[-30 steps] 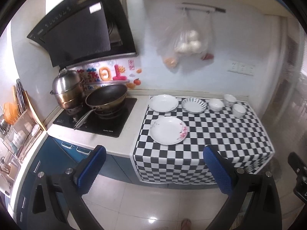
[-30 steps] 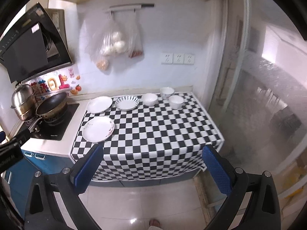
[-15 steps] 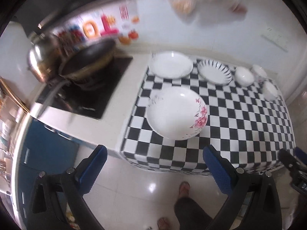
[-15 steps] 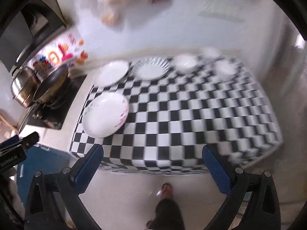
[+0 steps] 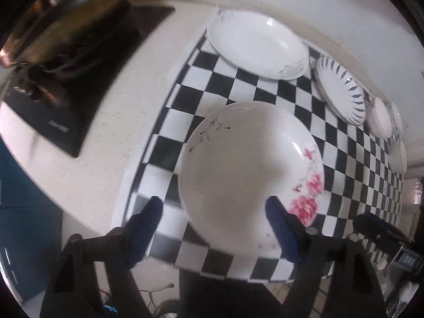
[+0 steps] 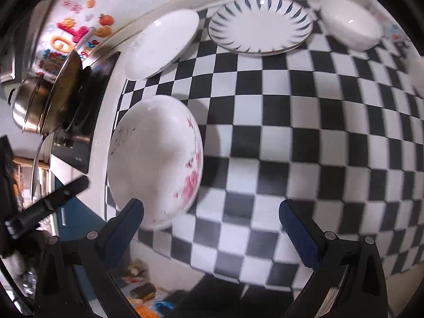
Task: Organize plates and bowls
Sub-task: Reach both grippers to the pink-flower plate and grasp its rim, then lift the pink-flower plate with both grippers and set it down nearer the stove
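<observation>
Blue-padded fingers of the left gripper (image 5: 212, 212) are spreading wide over the near rim of a round white porcelain plate with pink blossoms (image 5: 250, 175), one pad beside its left edge and the other over its right, clamping nothing. The right gripper (image 6: 210, 217) is hovering just beside it, jaws equally apart and empty, above a black-and-white checkered tablecloth (image 6: 304, 132).

That flowered plate is lying alone at the front left of the cloth, near the counter's edge. Farther back, a plain white oval plate (image 5: 258, 45) is sitting by the wall, with a white plate ringed in dark blue leaf strokes (image 6: 261, 23) just beside it; a second rim showing under the latter suggests two may already be nested there, though this cannot be confirmed. Beyond them, a white ceramic bowl (image 6: 351, 25) and what look like two more small bowls (image 5: 397, 156) are lining the far right corner.

Judging by this spread, the sorting is only beginning: plates are lying separately, bowls are standing unstacked, and the first pick appears not yet made.

To the left, a black induction hob (image 5: 66, 79) is carrying a dark wok (image 6: 66, 87) and a steel steamer pot (image 6: 27, 103) on a white counter (image 5: 111, 132). Colourful stickers (image 6: 71, 37) are dotting the white wall behind.
</observation>
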`<control>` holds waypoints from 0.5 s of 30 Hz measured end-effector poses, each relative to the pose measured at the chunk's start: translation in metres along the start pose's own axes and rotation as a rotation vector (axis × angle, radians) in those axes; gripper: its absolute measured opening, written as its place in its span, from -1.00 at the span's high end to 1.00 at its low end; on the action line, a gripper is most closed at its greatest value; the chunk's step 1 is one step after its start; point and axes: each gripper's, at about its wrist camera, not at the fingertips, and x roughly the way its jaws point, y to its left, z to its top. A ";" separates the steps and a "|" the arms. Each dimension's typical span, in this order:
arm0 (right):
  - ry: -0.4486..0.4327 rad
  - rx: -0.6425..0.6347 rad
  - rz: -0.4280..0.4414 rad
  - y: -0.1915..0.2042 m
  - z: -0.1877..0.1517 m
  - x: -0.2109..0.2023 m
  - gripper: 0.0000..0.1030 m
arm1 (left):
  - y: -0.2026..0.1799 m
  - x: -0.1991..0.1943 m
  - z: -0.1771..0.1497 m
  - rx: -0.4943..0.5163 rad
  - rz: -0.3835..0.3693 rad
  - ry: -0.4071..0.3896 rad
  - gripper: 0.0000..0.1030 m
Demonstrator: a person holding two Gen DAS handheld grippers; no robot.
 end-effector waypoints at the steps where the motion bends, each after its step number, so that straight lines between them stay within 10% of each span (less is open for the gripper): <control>1: 0.023 0.013 0.003 0.000 0.010 0.012 -1.00 | 0.001 0.010 0.007 0.006 0.000 0.021 -0.35; 15: 0.234 0.091 0.021 0.025 0.049 0.102 -0.33 | 0.020 0.073 0.047 0.153 -0.051 0.157 0.20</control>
